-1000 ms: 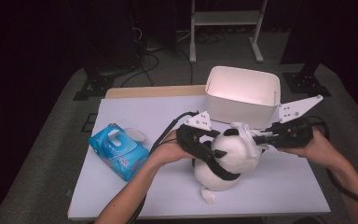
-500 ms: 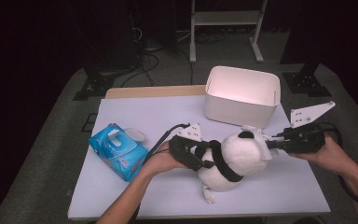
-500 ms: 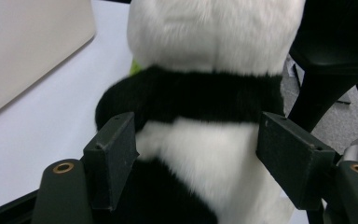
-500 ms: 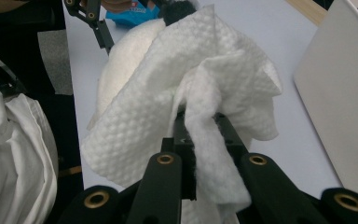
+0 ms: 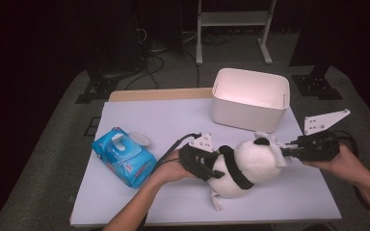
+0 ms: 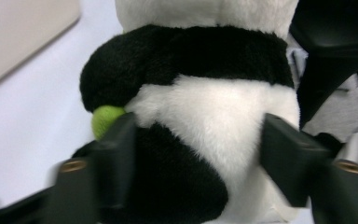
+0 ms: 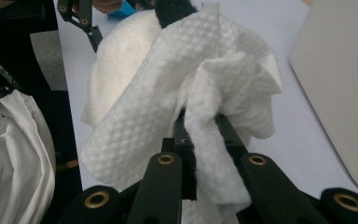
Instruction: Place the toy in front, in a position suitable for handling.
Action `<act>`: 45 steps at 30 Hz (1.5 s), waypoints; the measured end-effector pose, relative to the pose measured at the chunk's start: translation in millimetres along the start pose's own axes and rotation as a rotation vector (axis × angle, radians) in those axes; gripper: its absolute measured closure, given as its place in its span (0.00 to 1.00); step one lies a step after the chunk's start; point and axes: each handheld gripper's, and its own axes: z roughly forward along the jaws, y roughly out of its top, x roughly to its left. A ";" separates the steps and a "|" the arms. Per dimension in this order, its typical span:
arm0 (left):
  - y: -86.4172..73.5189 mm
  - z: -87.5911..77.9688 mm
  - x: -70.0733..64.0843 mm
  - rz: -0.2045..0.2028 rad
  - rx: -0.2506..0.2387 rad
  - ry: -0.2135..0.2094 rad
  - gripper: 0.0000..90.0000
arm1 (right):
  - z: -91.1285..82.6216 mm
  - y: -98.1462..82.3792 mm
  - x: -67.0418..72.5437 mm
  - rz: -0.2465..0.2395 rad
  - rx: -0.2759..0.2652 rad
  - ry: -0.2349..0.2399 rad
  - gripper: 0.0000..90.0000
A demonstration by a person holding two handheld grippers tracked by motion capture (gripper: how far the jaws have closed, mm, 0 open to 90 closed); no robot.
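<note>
A black-and-white panda plush (image 5: pixel 250 166) lies on the white table (image 5: pixel 173 120), in front of the bin. My left gripper (image 5: pixel 217 171) reaches in from the left. Its jaws have just been closing, and they now press the panda (image 6: pixel 205 107) on both flanks; the left gripper (image 6: pixel 198 135) fingers (image 6: pixel 116 154) sink into the fur. My right gripper (image 5: pixel 282 151) comes from the right, shut on a crumpled white wipe (image 5: pixel 272 144) that rests against the panda's head. In the right gripper view the wipe (image 7: pixel 182 84) bunches out of the right gripper (image 7: pixel 200 130).
A white plastic bin (image 5: pixel 250 113) stands open at the back right. A blue pack of wet wipes (image 5: pixel 123 161) with its lid flipped open lies at the left. A wooden board (image 5: pixel 159 94) borders the table's far edge.
Both hands have sunk toward the table. The panda has shifted slightly right and lower. The right gripper with the wipe has drifted right and down. The left jaws have narrowed on the plush.
</note>
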 end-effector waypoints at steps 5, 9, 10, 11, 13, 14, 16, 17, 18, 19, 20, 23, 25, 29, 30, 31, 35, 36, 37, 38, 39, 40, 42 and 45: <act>5.4 -8.5 2.2 0.004 -0.012 0.011 0.61 | -1.0 -3.9 -3.3 0.015 -0.043 -0.004 0.92; 13.5 -17.2 5.3 0.018 -0.009 0.028 0.62 | -5.3 -3.7 -5.5 0.021 -0.102 -0.010 0.92; 15.0 -20.2 5.7 0.022 -0.003 0.035 0.62 | -4.7 -3.7 -5.8 0.023 -0.100 -0.013 0.92; 16.1 -23.3 6.5 0.027 0.001 0.032 0.62 | -3.0 -4.3 -6.5 0.024 -0.097 -0.011 0.92; 16.4 -28.3 7.1 0.022 0.000 0.037 0.62 | 1.7 -7.0 -7.7 0.032 -0.097 -0.004 0.92; 16.0 -31.0 8.2 0.017 0.007 0.031 0.62 | 3.6 -8.2 -8.1 0.034 -0.096 0.000 0.92; 14.9 -34.2 8.5 0.012 0.011 0.038 0.62 | 9.1 -12.0 -9.3 0.046 -0.111 0.019 0.92; 14.6 -35.5 8.3 0.012 0.013 0.040 0.62 | 11.4 -13.1 -9.2 0.048 -0.109 0.022 0.92; 14.7 -36.8 8.2 0.014 0.014 0.039 0.62 | 13.1 -13.9 -8.9 0.047 -0.104 0.023 0.92; 15.1 -37.9 7.5 0.014 0.009 0.042 0.62 | 14.1 -14.4 -8.6 0.046 -0.100 0.025 0.92; 15.8 -37.8 6.9 0.017 0.010 0.040 0.63 | 14.4 -15.1 -7.7 0.046 -0.084 0.021 0.92; 19.1 -33.9 4.3 0.029 0.016 0.035 0.62 | 11.7 -15.8 -6.7 0.039 -0.064 0.012 0.92; 21.5 -31.5 4.4 0.035 0.018 0.034 0.61 | 6.6 -15.2 -6.3 0.035 -0.075 0.004 0.92; 25.3 -27.1 3.8 0.042 0.021 0.026 0.60 | 1.2 -11.9 -5.5 0.022 -0.071 -0.005 0.92; 26.3 -26.4 3.6 0.045 0.023 0.026 0.60 | 0.0 -11.5 -5.8 0.023 -0.073 -0.005 0.92; 26.6 -25.6 3.3 0.044 0.019 0.026 0.60 | -2.0 -10.8 -6.3 0.024 -0.086 0.002 0.92; 28.9 -22.4 2.4 0.056 0.027 0.022 0.60 | -3.7 -8.1 -4.6 0.010 -0.090 0.007 0.92; 29.1 -21.7 1.8 0.053 0.023 0.021 0.60 | -4.7 -7.6 -4.1 0.009 -0.097 0.010 0.92; 29.4 -21.3 1.6 0.055 0.025 0.019 0.59 | -5.5 -7.4 -4.1 0.010 -0.102 0.013 0.92; 29.9 -20.3 1.0 0.058 0.025 0.017 0.59 | -5.5 -7.1 -3.9 0.006 -0.106 0.012 0.92; 30.6 -19.3 0.4 0.063 0.024 0.015 0.59 | -6.0 -6.4 -3.3 0.003 -0.108 0.012 0.92; 31.4 -18.3 -0.2 0.067 0.027 0.013 0.59 | -6.2 -5.8 -3.1 0.001 -0.113 0.016 0.92; 33.1 -15.9 -1.5 0.071 0.022 0.005 0.59 | -7.4 -4.8 -2.7 0.001 -0.122 0.020 0.92; 37.5 -9.0 -4.2 0.090 0.028 -0.008 0.58 | -4.8 -3.2 -1.8 -0.007 -0.109 0.027 0.92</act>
